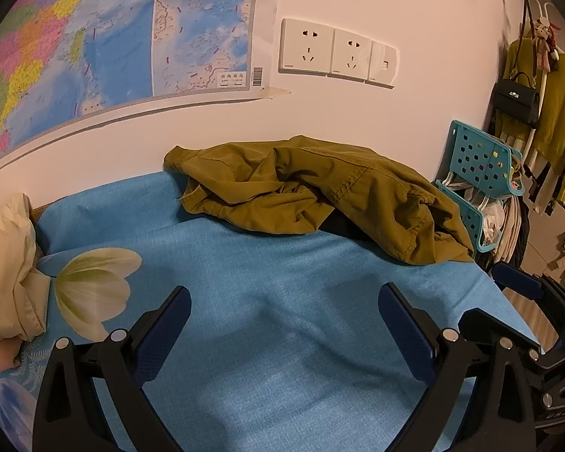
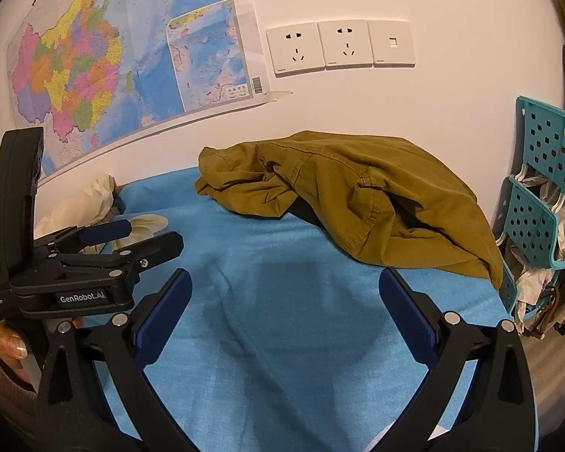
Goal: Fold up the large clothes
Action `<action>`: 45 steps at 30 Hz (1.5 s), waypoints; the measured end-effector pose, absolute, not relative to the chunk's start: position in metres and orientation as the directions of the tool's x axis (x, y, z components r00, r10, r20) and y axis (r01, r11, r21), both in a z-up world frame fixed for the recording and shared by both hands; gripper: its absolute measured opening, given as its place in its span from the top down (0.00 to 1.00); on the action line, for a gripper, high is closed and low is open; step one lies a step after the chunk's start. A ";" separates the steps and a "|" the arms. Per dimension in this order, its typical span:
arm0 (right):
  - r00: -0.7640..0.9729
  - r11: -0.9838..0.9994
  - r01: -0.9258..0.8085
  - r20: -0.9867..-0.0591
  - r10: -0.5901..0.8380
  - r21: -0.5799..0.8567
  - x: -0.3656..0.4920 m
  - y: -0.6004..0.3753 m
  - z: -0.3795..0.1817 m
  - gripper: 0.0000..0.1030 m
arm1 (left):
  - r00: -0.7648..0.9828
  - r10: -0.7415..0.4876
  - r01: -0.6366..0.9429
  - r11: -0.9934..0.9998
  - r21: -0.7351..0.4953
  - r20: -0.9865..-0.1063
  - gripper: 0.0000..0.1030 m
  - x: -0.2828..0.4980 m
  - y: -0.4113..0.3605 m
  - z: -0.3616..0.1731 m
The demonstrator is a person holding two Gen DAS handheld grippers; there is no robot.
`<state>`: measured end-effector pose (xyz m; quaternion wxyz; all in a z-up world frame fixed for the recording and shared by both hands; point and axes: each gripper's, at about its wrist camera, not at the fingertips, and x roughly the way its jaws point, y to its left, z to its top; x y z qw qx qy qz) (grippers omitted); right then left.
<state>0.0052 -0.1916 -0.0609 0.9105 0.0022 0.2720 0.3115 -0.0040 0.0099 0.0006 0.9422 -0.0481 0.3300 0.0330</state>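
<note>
A crumpled olive-brown garment lies in a heap at the far side of the blue cloth-covered surface, against the wall. My left gripper hovers open over bare blue cloth, well short of the garment, nothing between its fingers. My right gripper is also open above the cloth, its right fingertip close to the garment's near edge. The left gripper's body shows at the left of the right wrist view, held by a hand.
A cream garment lies bunched at the left edge by a flower print. Teal perforated baskets stand at the right end. Clothes and a black bag hang beyond. A map and wall sockets are behind.
</note>
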 end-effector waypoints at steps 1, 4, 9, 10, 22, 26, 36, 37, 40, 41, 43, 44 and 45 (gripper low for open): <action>0.659 0.807 -0.565 -0.493 0.567 0.173 0.005 -0.191 -0.061 0.05 | 0.779 0.030 -0.094 0.993 -0.069 -0.627 0.07 -0.003 0.010 0.000; 0.658 0.806 -0.565 -0.494 0.568 0.174 0.005 -0.191 -0.061 0.05 | 0.779 0.030 -0.095 0.993 -0.070 -0.626 0.07 -0.005 0.010 -0.001; 0.659 0.806 -0.567 -0.493 0.568 0.172 0.006 -0.190 -0.060 0.05 | 0.779 0.031 -0.096 0.993 -0.070 -0.626 0.07 -0.005 0.010 -0.001; 0.659 0.806 -0.567 -0.493 0.568 0.171 0.006 -0.191 -0.060 0.05 | 0.778 0.030 -0.095 0.993 -0.070 -0.627 0.07 -0.005 0.010 -0.001; 0.660 0.805 -0.568 -0.488 0.571 0.173 0.007 -0.190 -0.058 0.05 | 0.779 0.030 -0.098 0.992 -0.074 -0.626 0.07 -0.005 0.011 -0.002; 0.659 0.804 -0.568 -0.487 0.573 0.176 0.006 -0.190 -0.058 0.05 | 0.778 0.030 -0.099 0.992 -0.075 -0.627 0.07 -0.005 0.011 -0.001; 0.660 0.804 -0.569 -0.486 0.573 0.175 0.006 -0.189 -0.058 0.05 | 0.781 0.029 -0.099 0.992 -0.078 -0.624 0.07 -0.007 0.011 -0.002; 0.660 0.803 -0.569 -0.486 0.573 0.175 0.006 -0.188 -0.058 0.05 | 0.782 0.029 -0.097 0.992 -0.076 -0.623 0.07 -0.008 0.011 -0.002; 0.659 0.803 -0.570 -0.485 0.574 0.176 0.006 -0.188 -0.058 0.05 | 0.783 0.026 -0.097 0.992 -0.080 -0.622 0.07 -0.008 0.012 -0.002; 0.659 0.802 -0.570 -0.485 0.575 0.177 0.006 -0.188 -0.058 0.05 | 0.782 0.027 -0.098 0.992 -0.079 -0.622 0.07 -0.008 0.012 -0.002; 0.660 0.801 -0.573 -0.482 0.576 0.173 0.005 -0.186 -0.058 0.05 | 0.782 0.024 -0.096 0.992 -0.083 -0.623 0.07 -0.008 0.012 -0.002; 0.660 0.800 -0.574 -0.481 0.577 0.172 0.005 -0.185 -0.057 0.05 | 0.781 0.023 -0.097 0.992 -0.085 -0.625 0.07 -0.008 0.012 -0.002; 0.661 0.800 -0.576 -0.480 0.577 0.170 0.005 -0.185 -0.058 0.05 | 0.781 0.025 -0.098 0.992 -0.083 -0.624 0.07 -0.008 0.011 -0.002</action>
